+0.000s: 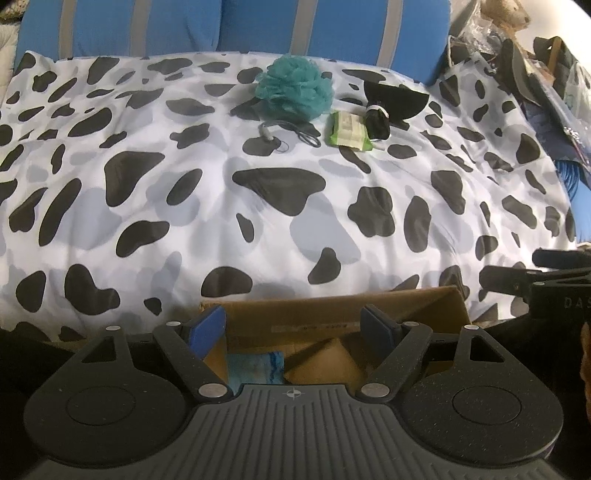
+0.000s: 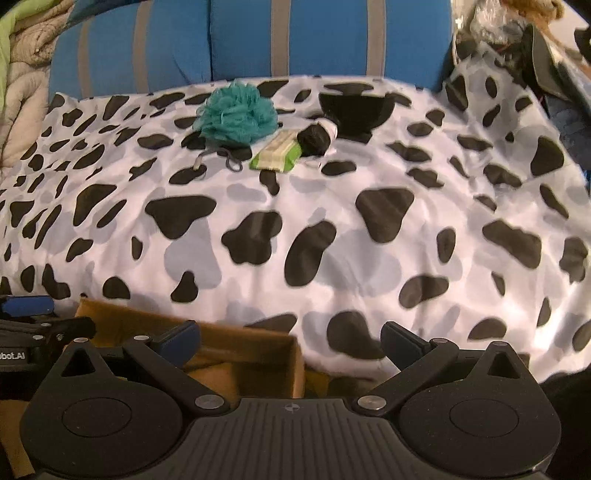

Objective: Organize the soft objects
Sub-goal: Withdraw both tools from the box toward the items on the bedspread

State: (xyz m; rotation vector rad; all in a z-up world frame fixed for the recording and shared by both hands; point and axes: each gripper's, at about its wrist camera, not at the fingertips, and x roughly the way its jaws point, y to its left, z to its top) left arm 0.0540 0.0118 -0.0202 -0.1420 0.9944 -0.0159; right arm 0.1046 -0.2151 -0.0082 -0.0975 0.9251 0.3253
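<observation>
A teal bath pouf [image 1: 293, 86] lies at the far side of the cow-print bedspread [image 1: 258, 206], with a green wipes pack [image 1: 349, 131] and a black rolled sock [image 1: 377, 120] to its right. They also show in the right wrist view: pouf [image 2: 238, 112], pack [image 2: 279, 153], sock [image 2: 316, 138]. A cardboard box [image 1: 332, 321] sits at the near edge, holding a blue-white cloth [image 1: 255, 367]. My left gripper [image 1: 295, 326] is open and empty above the box. My right gripper [image 2: 290, 341] is open and empty over the box's right end [image 2: 266, 354].
A black bowl [image 1: 397, 98] stands behind the sock. A grey cord [image 1: 291, 134] lies in front of the pouf. Blue striped pillows [image 1: 229, 26] line the back. Clutter [image 1: 535, 74] is piled at the far right. A quilted blanket [image 2: 22, 92] lies far left.
</observation>
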